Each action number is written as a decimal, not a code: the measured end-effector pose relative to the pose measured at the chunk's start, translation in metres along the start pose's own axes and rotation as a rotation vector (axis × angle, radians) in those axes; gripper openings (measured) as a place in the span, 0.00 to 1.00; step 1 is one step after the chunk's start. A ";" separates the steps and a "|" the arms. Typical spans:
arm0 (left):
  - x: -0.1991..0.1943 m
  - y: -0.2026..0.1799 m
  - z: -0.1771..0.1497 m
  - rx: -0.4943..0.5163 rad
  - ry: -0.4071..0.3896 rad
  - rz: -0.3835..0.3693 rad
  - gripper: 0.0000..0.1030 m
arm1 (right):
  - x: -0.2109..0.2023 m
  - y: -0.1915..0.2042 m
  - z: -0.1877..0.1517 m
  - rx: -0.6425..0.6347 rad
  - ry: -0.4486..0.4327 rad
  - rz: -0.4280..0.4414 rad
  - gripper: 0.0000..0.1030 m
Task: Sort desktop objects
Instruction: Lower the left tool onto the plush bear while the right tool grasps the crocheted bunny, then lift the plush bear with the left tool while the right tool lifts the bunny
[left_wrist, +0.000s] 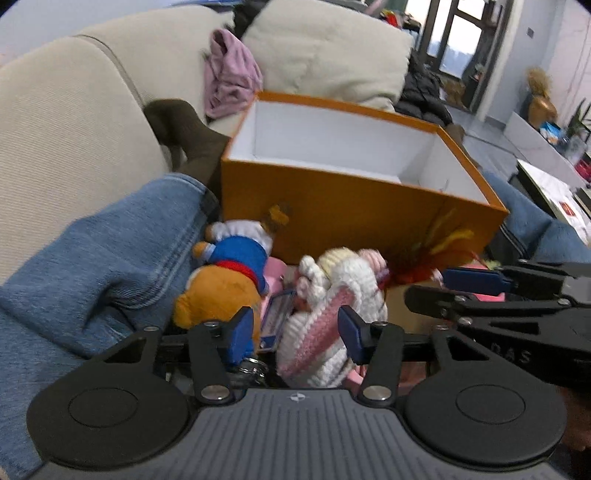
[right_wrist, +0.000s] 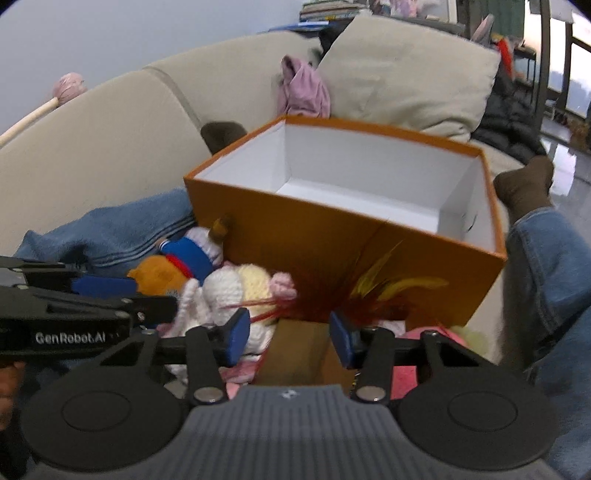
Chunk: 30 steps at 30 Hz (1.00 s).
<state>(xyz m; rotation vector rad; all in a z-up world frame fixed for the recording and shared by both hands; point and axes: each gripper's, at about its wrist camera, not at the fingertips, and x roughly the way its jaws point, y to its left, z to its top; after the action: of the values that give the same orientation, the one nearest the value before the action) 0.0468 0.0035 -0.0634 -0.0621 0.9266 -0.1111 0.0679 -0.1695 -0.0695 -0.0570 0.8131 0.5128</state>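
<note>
The left gripper (left_wrist: 295, 334), jaws half open around the soft, light knitted bunny (left_wrist: 332, 317) without visibly pressing, should squeeze its plump middle, with the orange box (left_wrist: 354, 218) at twelve o'clock.

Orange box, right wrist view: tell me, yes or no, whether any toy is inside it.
No, the orange box shows only bare white walls and floor inside.

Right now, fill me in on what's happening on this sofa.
A person sits on the sofa with an orange box between their legs, holding a gripper in each hand over a pile of toys in front of it. The left gripper has its fingers either side of a white and pink knitted toy. The right gripper is over a brown cardboard piece beside red and yellow feathers. The box looks empty.
</note>
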 end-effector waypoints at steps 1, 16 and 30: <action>0.004 0.000 0.000 0.000 0.015 -0.004 0.58 | 0.002 0.000 0.000 -0.002 0.009 0.011 0.39; -0.011 0.040 0.011 -0.038 0.012 0.141 0.56 | 0.035 0.038 0.024 -0.013 0.100 0.099 0.65; -0.012 0.045 0.010 -0.032 0.009 0.099 0.51 | 0.058 0.049 0.026 -0.097 0.110 -0.002 0.48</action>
<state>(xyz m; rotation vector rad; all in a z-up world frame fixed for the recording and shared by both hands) 0.0505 0.0498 -0.0529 -0.0451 0.9392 -0.0054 0.0957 -0.0961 -0.0852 -0.1770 0.8948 0.5510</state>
